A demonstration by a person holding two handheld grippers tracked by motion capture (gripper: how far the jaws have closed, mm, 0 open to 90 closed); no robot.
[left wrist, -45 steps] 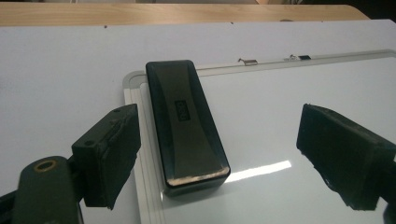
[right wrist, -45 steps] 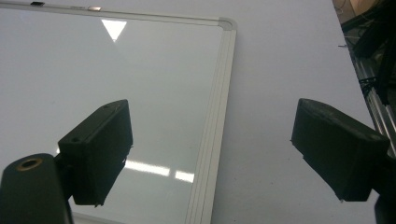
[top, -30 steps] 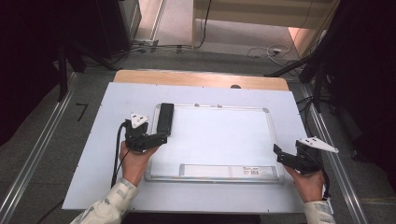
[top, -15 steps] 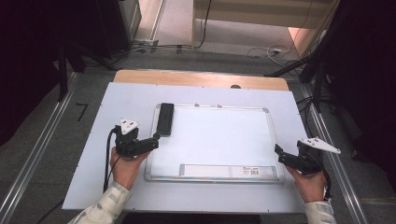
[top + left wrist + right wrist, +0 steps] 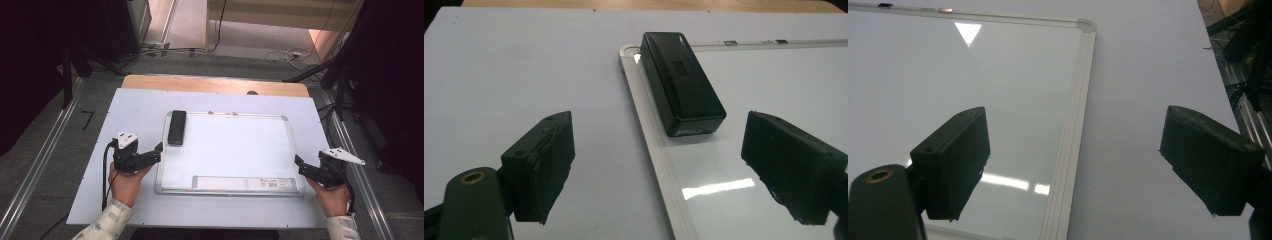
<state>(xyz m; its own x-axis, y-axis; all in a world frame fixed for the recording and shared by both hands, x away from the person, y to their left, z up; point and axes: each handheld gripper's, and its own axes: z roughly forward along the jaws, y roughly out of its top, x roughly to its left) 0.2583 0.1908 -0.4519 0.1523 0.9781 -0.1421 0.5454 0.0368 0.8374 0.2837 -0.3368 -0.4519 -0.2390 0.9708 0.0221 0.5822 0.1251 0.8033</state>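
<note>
**Black eraser on the whiteboard's corner, both tools wide and empty**

Black, glossy and block-shaped with rounded edges, the eraser (image 5: 177, 127) lies flat on the whiteboard (image 5: 235, 150), tucked into its far left corner and running along the left frame. Nothing touches it. The left tool (image 5: 159, 148) hangs just nearer than it, over the board's left edge, jaws spread wide with nothing between them. Seen from the left gripper view, the eraser (image 5: 681, 82) sits ahead in the gap, one jaw over the bare worktop (image 5: 524, 75) and the other over the shiny board; no object stands between the tool and the eraser.

That close view brings out a small embossed mark on the eraser's top and the ribbed silver frame with its rounded corner, too small to tell from above. The high view alone takes in the long pale tray with a barcode label (image 5: 270, 183) along the board's near edge.

The right tool (image 5: 298, 161) rests at the board's near right corner, well apart from the eraser, jaws also wide and holding nothing. The right gripper view shows the board's (image 5: 973, 100) gloss catching lamp reflections beside the matte pale worktop, whose wooden far edge (image 5: 215, 84) shows above grey carpet.
</note>
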